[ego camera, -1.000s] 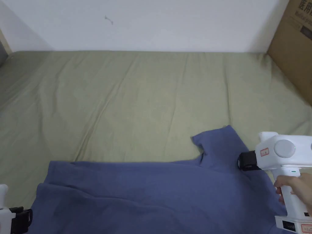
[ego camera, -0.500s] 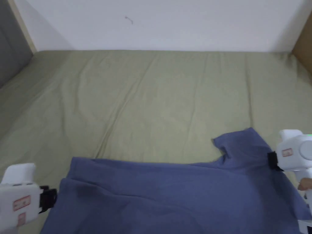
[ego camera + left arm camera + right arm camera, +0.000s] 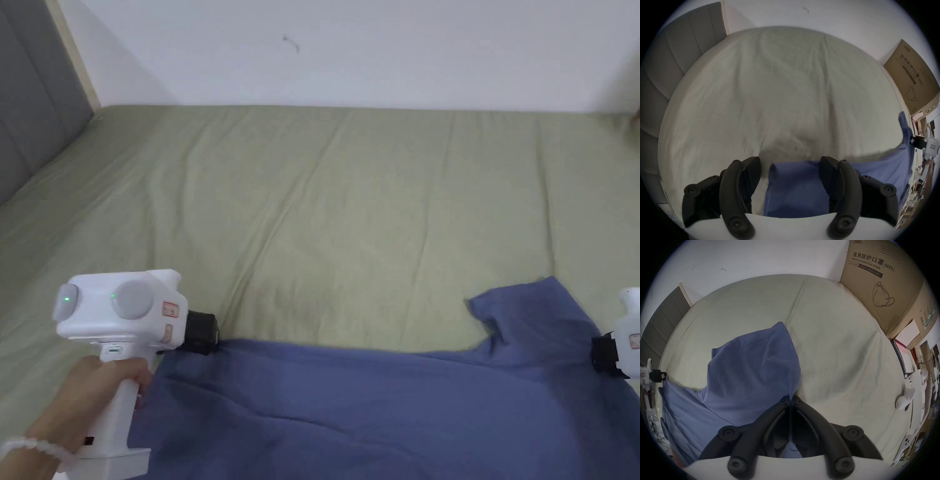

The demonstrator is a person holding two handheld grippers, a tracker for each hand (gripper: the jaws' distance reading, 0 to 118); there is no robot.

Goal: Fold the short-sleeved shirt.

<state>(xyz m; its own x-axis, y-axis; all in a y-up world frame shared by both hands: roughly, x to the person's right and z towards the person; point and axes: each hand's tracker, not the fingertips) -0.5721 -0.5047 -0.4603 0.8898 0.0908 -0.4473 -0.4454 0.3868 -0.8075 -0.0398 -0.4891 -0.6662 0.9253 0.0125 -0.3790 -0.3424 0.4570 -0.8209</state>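
Jaws apart, the left gripper [image 3: 790, 167] straddles the blue shirt [image 3: 387, 406] hem corner, while the right gripper [image 3: 790, 398] pinches its sleeve edge on the green sheet [image 3: 350, 206].

A blue short-sleeved shirt [image 3: 387, 406] is seen spread across the near part of a bed covered with an olive-green sheet [image 3: 350, 206], which is creased in long lines. One sleeve [image 3: 531, 319] is seen raised toward the right, lying on the sheet. The left gripper [image 3: 209, 334], white with a black front, is held by a hand [image 3: 94, 390] at the shirt's far left corner, and its black tip is seen touching the cloth edge. The right gripper [image 3: 603, 356] is partly cut off at the right border, its black front set against the sleeve's outer edge. The jaws of both cannot be made out. A white wall [image 3: 350, 50] is seen behind the bed and a grey padded headboard [image 3: 31, 106] at the left.
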